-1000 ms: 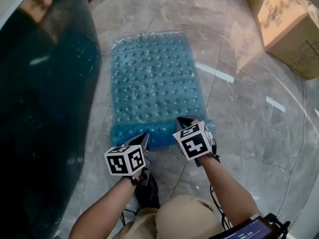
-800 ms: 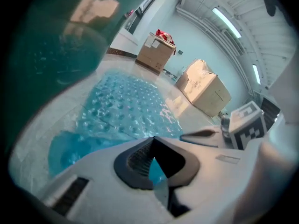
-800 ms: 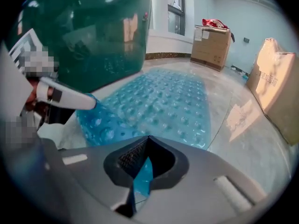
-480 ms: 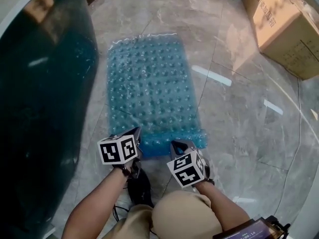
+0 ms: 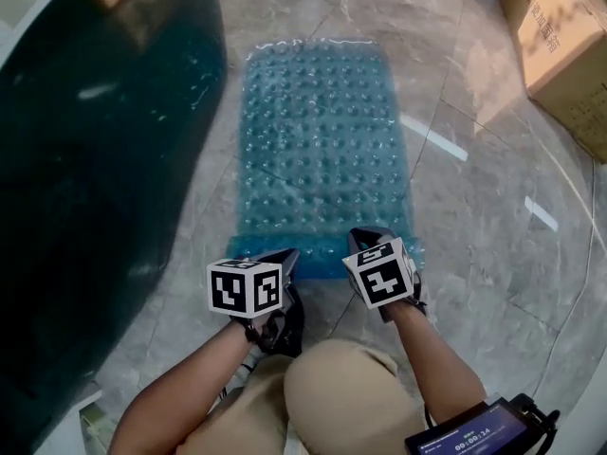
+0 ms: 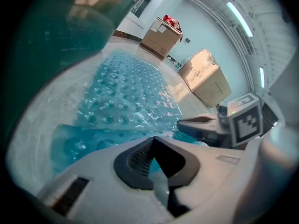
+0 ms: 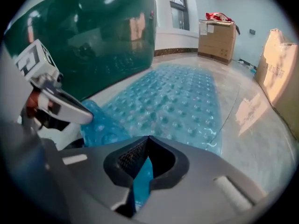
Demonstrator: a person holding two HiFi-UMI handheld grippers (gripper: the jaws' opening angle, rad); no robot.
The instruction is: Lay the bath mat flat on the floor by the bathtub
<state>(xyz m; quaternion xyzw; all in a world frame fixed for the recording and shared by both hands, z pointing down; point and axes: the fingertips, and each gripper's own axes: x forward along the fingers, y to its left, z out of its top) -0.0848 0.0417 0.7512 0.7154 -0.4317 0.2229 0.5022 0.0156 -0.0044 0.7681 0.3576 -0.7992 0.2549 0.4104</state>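
The blue, translucent, bumpy bath mat (image 5: 322,150) lies lengthwise on the marble floor beside the dark teal bathtub (image 5: 85,178). Its near edge is raised a little off the floor. My left gripper (image 5: 285,259) is shut on the near left corner, and my right gripper (image 5: 365,243) is shut on the near right corner. In the left gripper view, blue mat (image 6: 126,97) runs into the shut left gripper (image 6: 154,141). In the right gripper view, a strip of mat (image 7: 173,101) is pinched in the right gripper (image 7: 147,146). The far end rests flat.
Cardboard boxes stand on the floor at the right (image 5: 560,45) and beyond the mat's far end (image 7: 216,38). The tub's curved wall (image 7: 93,31) runs close along the mat's left side. Grey marble floor (image 5: 493,216) stretches to the right of the mat.
The right gripper drew its corner back toward me, then the left gripper shifted its corner sideways. The mat's near edge now runs straighter, with both grippers about level. Both grips stayed shut.
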